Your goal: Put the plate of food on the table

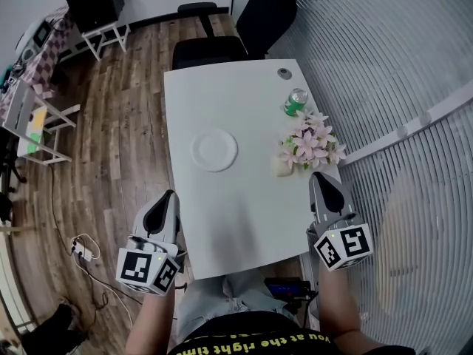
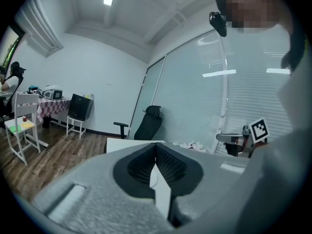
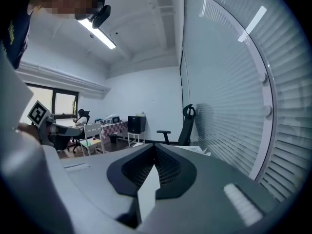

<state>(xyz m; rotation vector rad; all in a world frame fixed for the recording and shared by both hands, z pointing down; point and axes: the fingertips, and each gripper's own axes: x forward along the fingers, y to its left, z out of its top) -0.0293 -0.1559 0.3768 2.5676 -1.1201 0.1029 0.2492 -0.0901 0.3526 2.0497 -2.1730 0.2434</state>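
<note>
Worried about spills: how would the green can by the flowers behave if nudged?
The green can stands upright on a narrow base, so a push near its top would probably tip it. Once down, its round body would likely roll across the smooth white table. Full or empty, so heavy or light, cannot be told.
</note>
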